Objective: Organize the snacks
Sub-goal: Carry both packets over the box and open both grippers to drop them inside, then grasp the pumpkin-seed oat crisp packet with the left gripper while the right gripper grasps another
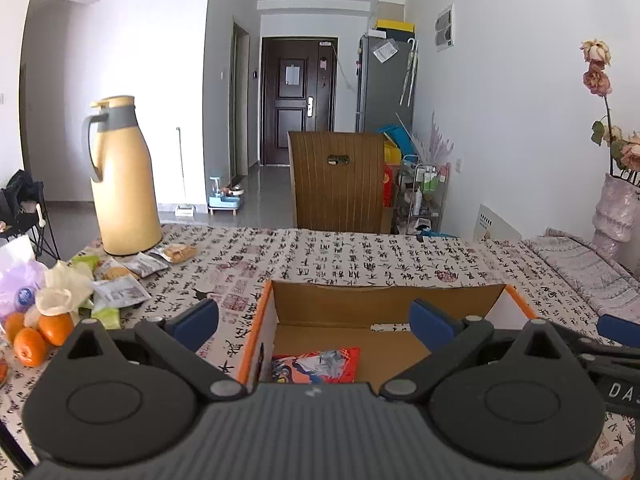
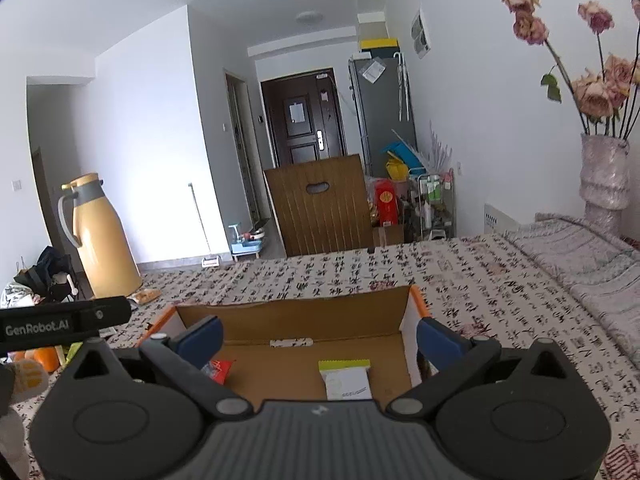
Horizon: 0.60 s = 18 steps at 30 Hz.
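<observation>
An open cardboard box (image 1: 384,300) with orange edges sits on the patterned tablecloth. A red snack packet (image 1: 316,365) lies on its floor at the left. The right wrist view shows the same box (image 2: 296,312), the red packet (image 2: 219,370) and a white packet with a pale green top (image 2: 346,380) inside. My left gripper (image 1: 314,322) hangs above the box's left half, open and holding nothing. My right gripper (image 2: 318,338) hovers over the right half, open too, nothing between its blue pads. More snack packets (image 1: 120,280) lie loose at the table's left.
A tall yellow thermos jug (image 1: 122,180) stands at the far left of the table. Oranges (image 1: 34,338) and a bagged bundle lie at the left edge. A vase of dried roses (image 2: 604,176) stands at the right. A wooden chair back (image 1: 338,180) rises behind the table.
</observation>
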Each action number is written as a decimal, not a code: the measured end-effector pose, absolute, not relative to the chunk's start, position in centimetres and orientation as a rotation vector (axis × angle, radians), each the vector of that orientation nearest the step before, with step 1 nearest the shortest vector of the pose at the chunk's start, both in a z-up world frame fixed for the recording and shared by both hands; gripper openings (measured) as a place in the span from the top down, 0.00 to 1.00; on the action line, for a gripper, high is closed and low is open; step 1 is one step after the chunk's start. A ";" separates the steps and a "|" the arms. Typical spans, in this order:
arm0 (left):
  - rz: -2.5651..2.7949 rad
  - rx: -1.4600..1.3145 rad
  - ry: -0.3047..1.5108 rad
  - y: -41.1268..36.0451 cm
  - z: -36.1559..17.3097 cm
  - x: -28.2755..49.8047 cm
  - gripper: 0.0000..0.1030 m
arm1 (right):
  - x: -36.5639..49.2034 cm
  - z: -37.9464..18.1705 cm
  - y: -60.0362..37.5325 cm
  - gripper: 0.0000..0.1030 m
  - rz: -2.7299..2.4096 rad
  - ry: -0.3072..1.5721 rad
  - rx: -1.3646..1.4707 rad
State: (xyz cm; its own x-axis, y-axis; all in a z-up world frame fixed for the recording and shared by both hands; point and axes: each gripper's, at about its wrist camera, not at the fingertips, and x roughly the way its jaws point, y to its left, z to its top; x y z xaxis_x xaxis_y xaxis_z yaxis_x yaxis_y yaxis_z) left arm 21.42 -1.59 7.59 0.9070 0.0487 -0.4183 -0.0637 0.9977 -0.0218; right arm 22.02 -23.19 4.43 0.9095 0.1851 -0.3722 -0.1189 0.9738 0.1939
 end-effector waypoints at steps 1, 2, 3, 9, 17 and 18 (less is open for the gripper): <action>0.059 -0.034 0.427 -1.6 7.8 21.0 0.00 | 21.7 4.7 -23.3 0.00 0.158 0.395 0.167; 0.060 -0.033 0.425 -1.6 8.0 20.6 0.00 | 21.3 4.9 -23.4 0.00 0.158 0.391 0.165; 0.061 -0.031 0.423 -1.6 8.1 20.2 0.00 | 20.8 5.1 -23.4 0.00 0.159 0.388 0.162; 0.060 -0.017 0.414 -1.7 8.7 17.4 0.00 | 17.9 5.7 -23.9 0.00 0.162 0.378 0.155; 0.061 -0.015 0.443 -1.7 7.8 14.4 0.00 | 14.4 4.8 -24.7 0.00 0.153 0.403 0.140; 0.061 -0.015 0.446 -1.7 7.6 14.0 0.00 | 13.9 4.6 -25.0 0.00 0.151 0.406 0.138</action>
State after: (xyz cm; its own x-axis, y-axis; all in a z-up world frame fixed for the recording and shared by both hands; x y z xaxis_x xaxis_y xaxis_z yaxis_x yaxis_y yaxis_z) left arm 13.98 -1.68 7.63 0.9003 0.0561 -0.4316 -0.0627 0.9980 -0.0009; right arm 13.93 -24.97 4.63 0.9076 0.1734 -0.3822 -0.1185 0.9795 0.1630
